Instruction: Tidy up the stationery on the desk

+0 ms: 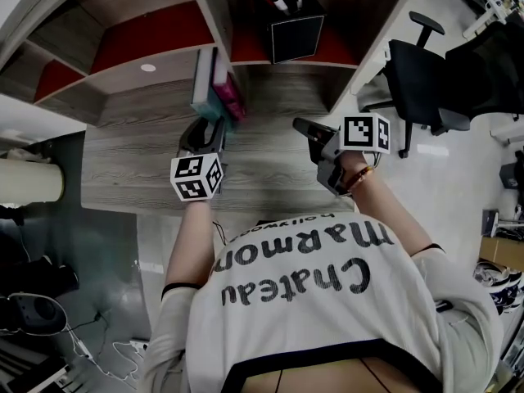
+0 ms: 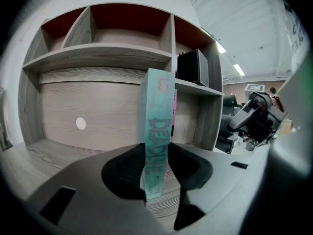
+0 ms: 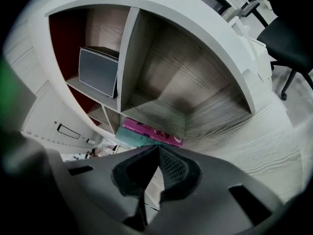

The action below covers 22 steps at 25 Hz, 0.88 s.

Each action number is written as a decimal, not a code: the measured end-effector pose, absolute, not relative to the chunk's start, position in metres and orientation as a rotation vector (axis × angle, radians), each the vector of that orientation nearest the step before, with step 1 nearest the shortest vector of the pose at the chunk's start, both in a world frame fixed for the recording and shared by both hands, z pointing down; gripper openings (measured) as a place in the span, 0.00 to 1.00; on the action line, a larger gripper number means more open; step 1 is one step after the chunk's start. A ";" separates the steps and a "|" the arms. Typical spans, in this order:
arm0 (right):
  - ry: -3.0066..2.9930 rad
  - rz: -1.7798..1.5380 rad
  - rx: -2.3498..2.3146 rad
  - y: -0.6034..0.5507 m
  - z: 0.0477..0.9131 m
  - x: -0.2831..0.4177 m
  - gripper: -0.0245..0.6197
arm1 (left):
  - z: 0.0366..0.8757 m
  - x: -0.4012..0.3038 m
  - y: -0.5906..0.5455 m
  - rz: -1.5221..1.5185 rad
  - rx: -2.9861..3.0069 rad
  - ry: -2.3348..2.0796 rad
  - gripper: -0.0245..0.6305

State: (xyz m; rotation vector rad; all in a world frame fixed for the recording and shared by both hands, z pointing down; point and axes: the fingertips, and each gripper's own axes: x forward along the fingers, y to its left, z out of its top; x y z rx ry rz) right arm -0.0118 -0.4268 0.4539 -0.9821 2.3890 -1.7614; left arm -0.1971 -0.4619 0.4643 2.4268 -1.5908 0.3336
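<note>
Two books: teal book (image 2: 157,116) with a pink book (image 3: 151,131) flat against it, upright over the desk (image 1: 139,162) at the foot of the shelf divider (image 1: 214,23), spine toward me. I can't tell if the bottom edge rests on the desk or hangs just above it.
Left gripper (image 2: 157,155): jaws fairly wide, pads clamped across the teal book low on its spine edge. A pink sliver shows by the right jaw, so I read both books as in one pinch, not certain.
Right gripper (image 3: 157,153): jaws fully together, nothing in them, hanging over bare desk to the right of the books and apart from them.
Weight: I'd guess moderate; one gripper looks enough.
Stiffness: rigid edge-on, but pages can fan if only the spine edge is squeezed.
Slip: covers look glossy. I'd expect the pink one to slide against the teal.
Fragility: low; corners and cover edges may dent on the shelf.
Hold point: across both covers, close to the spine, as now, though nearer mid-height would be better.
Risk: most of the book stands above the grip, so it may tip. I'd steady the top edge with the right gripper.
Neighbour: black box (image 1: 296,27) on the shelf right of the divider, well apart from the books.
</note>
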 end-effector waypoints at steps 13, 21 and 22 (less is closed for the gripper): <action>2.354 -1.762 -1.028 -0.425 0.460 0.005 0.06 | 0.464 -0.194 -0.474 0.346 2.432 -1.575 0.28; 2.335 -1.760 -1.050 -0.423 0.460 0.014 0.06 | 0.464 -0.193 -0.481 0.348 2.433 -1.567 0.28; 2.332 -1.759 -1.053 -0.423 0.460 0.015 0.06 | 0.464 -0.194 -0.482 0.347 2.433 -1.566 0.28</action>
